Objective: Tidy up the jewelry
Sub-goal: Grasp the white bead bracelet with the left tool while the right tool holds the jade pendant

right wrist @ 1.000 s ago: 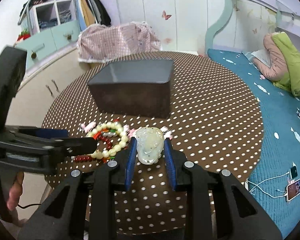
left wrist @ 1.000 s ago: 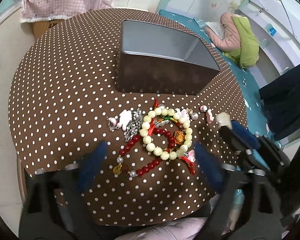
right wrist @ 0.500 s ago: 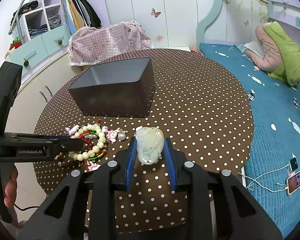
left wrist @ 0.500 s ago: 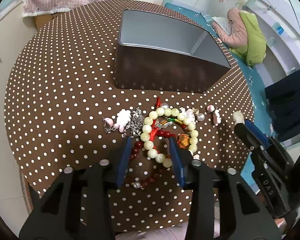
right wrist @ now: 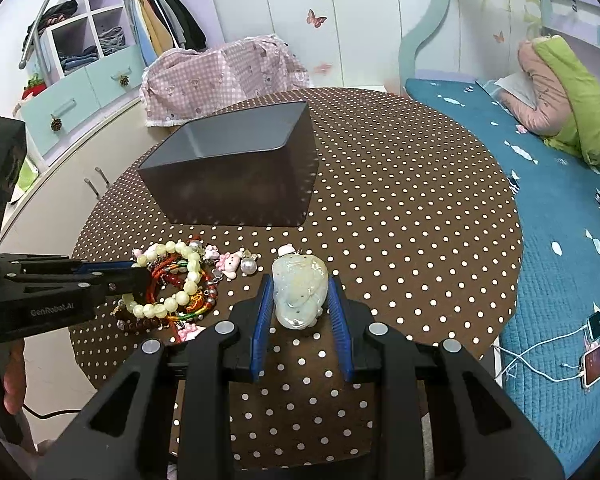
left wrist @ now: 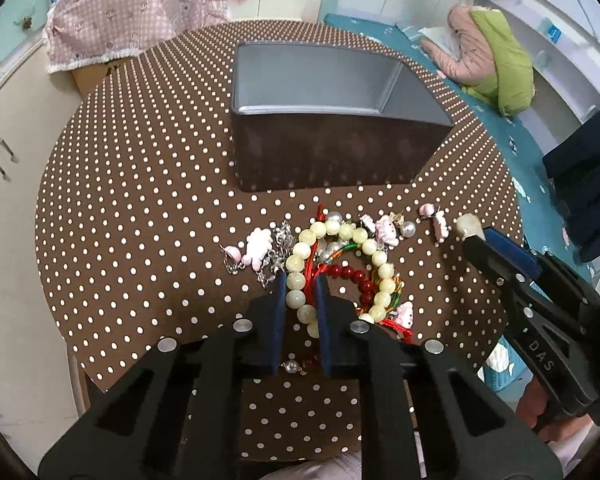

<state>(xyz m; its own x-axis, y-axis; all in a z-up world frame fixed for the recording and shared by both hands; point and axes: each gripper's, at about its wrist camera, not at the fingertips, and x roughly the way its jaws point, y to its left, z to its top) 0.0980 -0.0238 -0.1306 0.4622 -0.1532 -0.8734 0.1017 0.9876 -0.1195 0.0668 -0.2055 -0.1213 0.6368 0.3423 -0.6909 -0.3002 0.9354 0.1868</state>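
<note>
Left gripper [left wrist: 300,280]: fingers narrow, clamped on the pale bead bracelet [left wrist: 342,270] in the jewelry heap near the table [left wrist: 140,200] edge. Right gripper [right wrist: 300,292]: fingers pinch a carved jade pendant [right wrist: 299,290]. Brown storage box [left wrist: 332,140]: just beyond the heap.

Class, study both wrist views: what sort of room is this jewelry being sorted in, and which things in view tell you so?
Most likely a child's bedroom. A bed with a teal quilt runs along one side, open wardrobe shelves hold folded and hanging clothes, and butterfly decals dot the pastel wall panels behind the polka-dot round table.
</note>
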